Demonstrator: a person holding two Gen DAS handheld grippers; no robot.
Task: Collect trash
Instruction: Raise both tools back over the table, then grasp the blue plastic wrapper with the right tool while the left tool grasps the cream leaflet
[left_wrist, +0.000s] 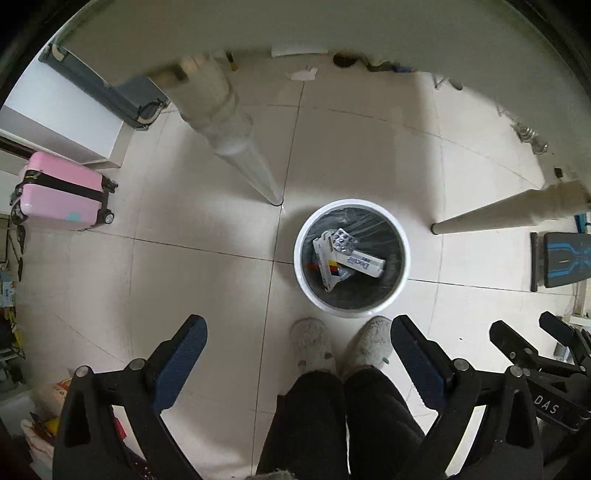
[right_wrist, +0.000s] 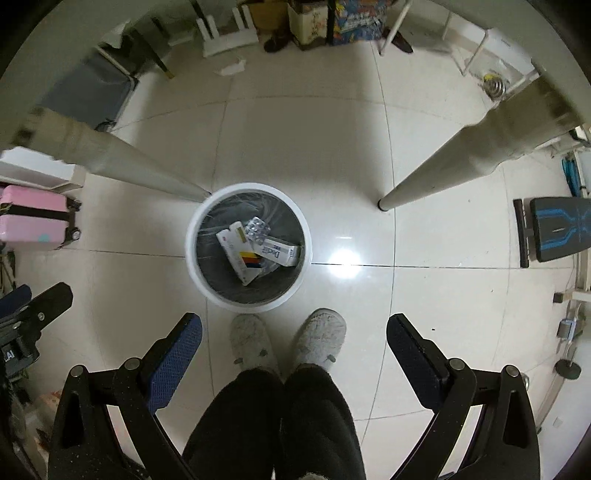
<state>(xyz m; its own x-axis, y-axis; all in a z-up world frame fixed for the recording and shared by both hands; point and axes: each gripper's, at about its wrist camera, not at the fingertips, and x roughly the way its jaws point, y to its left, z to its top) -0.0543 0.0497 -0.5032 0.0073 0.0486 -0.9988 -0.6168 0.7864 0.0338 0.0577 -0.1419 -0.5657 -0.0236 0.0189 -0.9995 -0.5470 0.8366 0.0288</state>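
A white round trash bin with a dark liner stands on the tiled floor; it also shows in the right wrist view. Inside lie medicine boxes and a silver blister pack. My left gripper is open and empty, high above the floor, near side of the bin. My right gripper is open and empty too, held beside the left one; it shows at the right edge of the left wrist view. A crumpled white paper lies on the far floor.
Table legs flank the bin, under the table edge. The person's slippers are just before the bin. A pink suitcase stands left, a black bench right, clutter along the far wall.
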